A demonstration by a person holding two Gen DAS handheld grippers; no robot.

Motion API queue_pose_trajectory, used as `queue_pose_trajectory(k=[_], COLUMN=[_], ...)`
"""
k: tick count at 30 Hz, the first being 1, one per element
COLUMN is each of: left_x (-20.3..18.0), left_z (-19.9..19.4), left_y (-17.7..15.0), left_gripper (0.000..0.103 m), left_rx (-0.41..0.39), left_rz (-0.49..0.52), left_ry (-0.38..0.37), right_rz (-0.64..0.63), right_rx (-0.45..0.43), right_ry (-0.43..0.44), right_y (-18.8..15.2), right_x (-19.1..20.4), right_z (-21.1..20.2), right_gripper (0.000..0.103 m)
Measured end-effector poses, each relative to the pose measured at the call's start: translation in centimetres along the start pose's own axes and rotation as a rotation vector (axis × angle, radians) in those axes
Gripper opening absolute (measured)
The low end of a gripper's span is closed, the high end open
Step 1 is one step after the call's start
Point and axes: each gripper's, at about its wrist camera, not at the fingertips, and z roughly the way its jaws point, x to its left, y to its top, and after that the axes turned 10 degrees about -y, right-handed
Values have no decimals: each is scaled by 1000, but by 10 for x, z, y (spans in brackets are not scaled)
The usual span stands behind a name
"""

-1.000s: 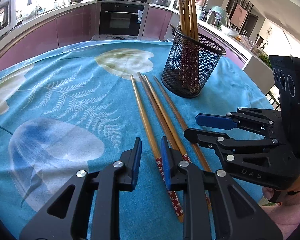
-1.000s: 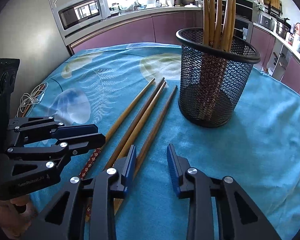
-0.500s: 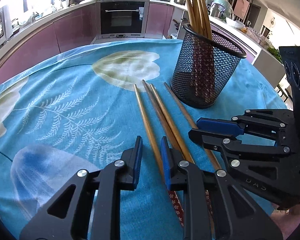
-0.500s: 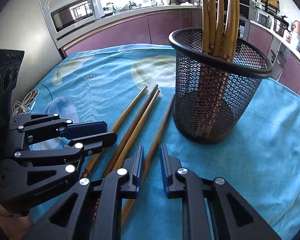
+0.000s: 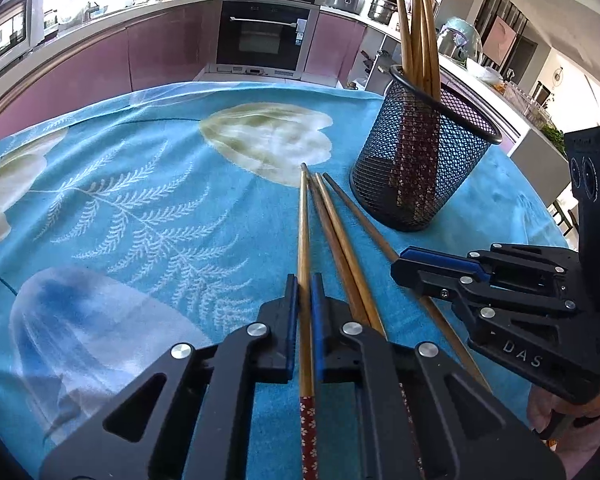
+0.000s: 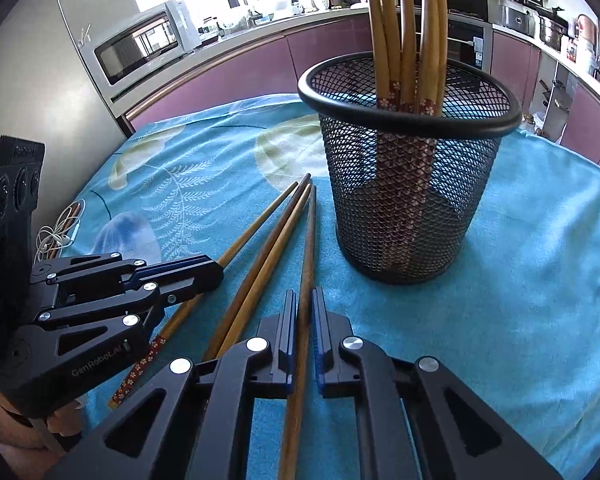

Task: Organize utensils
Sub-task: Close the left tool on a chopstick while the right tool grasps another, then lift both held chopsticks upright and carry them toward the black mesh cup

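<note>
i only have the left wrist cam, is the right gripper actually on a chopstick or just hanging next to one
Observer: It is on one. In the right wrist view the right gripper has its pads closed against the rightmost chopstick, the one nearest the mesh holder.
Operator: ok, anything off to my left i should know about
Observer: Yes, a coiled white cable lies at the table edge beyond the left gripper.
Operator: how full is the holder
Observer: Looking over its rim, about five chopsticks stand bunched in the middle, red patterned ends down, with open space around them.
</note>
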Motion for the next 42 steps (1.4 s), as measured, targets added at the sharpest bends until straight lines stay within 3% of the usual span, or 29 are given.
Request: queue_pose_trajectory(k=[9,36,42], left_x=[-3,-35,-41], left_z=[-22,-113,-123], left_y=[-4,10,18], left_gripper=[7,7,7], left_rx=[-34,-197,-230], left_rz=[-14,42,50], left_ry=[-48,-266,-281], right_rz=[7,38,49], right_rx=[-40,-289,-338], right_ry=[61,150,166], right_y=[-2,1,6], right_x=[-4,-27,-34], right_z=[-19,-101,-115], right_gripper=[6,6,6])
